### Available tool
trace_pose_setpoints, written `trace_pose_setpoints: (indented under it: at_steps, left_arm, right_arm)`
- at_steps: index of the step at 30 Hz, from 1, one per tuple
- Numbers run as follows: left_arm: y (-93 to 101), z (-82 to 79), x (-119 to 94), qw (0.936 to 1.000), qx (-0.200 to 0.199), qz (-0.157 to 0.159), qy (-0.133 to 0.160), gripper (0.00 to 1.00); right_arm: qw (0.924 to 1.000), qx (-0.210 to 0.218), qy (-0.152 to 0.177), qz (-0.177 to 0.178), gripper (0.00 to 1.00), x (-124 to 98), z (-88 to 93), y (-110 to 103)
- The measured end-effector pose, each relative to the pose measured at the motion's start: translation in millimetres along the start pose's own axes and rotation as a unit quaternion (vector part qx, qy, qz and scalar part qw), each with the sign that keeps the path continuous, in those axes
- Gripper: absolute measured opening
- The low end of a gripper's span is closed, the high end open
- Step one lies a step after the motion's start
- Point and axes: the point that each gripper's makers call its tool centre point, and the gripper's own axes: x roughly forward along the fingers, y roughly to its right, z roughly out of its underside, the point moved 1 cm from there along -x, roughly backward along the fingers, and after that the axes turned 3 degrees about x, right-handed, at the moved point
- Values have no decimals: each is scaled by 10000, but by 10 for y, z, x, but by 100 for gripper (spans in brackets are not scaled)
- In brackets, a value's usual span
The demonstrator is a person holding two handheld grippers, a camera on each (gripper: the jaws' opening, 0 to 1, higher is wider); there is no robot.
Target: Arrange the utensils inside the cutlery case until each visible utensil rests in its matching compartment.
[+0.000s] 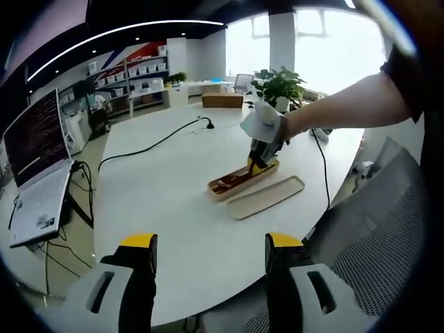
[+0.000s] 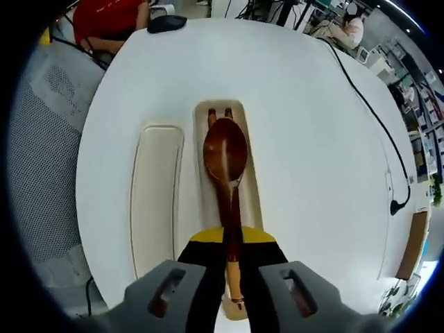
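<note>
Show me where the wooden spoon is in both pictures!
Left gripper view: the wooden spoon lies in the cutlery case at mid-table, under the gloved hand holding the right tool.
Right gripper view: the spoon runs up the centre, bowl at the top over the case, handle between the right tool's jaws.
Shared landmark: the case's lid lies beside the case.

Scanning for anything readable: the laptop screen (image 1: 36, 137) at the edge of the left gripper view carries rows of pale text on a dark ground, far too small to make out. The boxes on the shelves (image 1: 132, 76) behind show no legible labels at this size. Over in the right gripper view, the cutlery case (image 2: 229, 166) and its lid (image 2: 155, 194) bear no markings that can be read
</note>
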Motion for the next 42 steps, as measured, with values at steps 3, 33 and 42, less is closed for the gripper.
trace_pose_setpoints:
  at_steps: [3,33,42]
  left_arm:
    - [-1,-1,-1,10000,21,-10,-3,65]
    - [-21,22,-12,9999,114,-94,-71,65]
    - [14,31,-16,9997,187,-83,-113,65]
  right_arm:
    - [9998,3,83,200,9,-50,-24,79]
    - [9828,1092,937,1157,25,-930,492,101]
    - [9787,1358,936,1219,26,-1046,703,-156]
